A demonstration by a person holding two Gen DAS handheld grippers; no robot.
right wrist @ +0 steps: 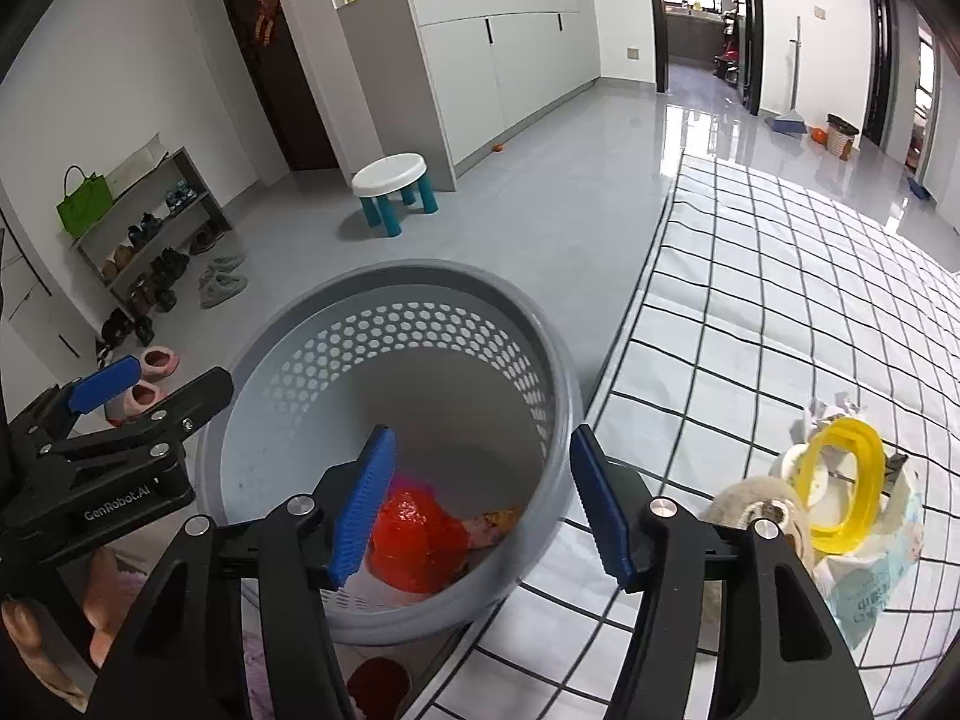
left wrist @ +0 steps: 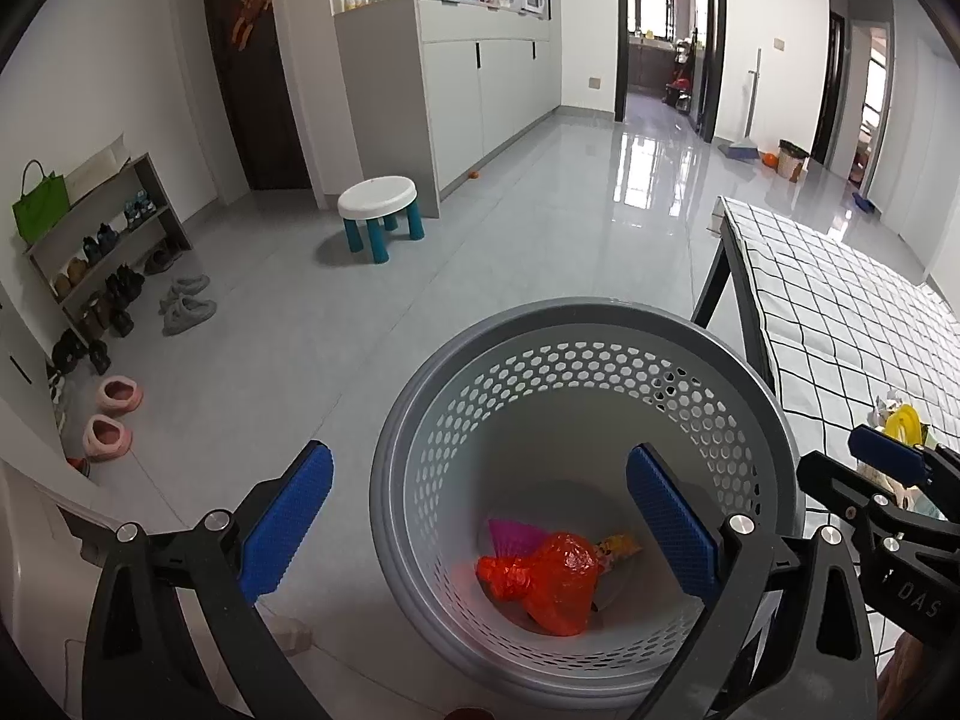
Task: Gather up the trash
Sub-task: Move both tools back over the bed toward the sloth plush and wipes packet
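I'm holding both tools over the grey perforated waste basket (left wrist: 576,360), which I'll use as my reference for everything. At its bottom lies a crumpled red plastic bag (left wrist: 555,579), with a pink pleated scrap (left wrist: 513,537) just behind it and a printed snack wrapper (left wrist: 618,546) beside it, so I judge part of the collecting is done. The red bag's long axis runs roughly across the basket floor, its knotted, narrower end pointing toward the left wall in the left wrist view. My left gripper (left wrist: 480,516) is released, jaws spread as wide as they go with nothing between them; one pad hangs inside the basket mouth, the other outside its left rim. My right gripper (right wrist: 483,507) is also unclenched and empty, its jaws straddling the basket's right rim. What remains sits to the right of the basket, on the checked tablecloth (right wrist: 780,300): a small heap with a yellow plastic ring (right wrist: 846,480) standing on edge, its open face toward the camera, crumpled white paper (right wrist: 831,408) behind it, a pale printed packet (right wrist: 870,576) beneath, and something beige and fuzzy (right wrist: 750,495) on the basket side of it that I can't identify. I reckon that heap goes in next.
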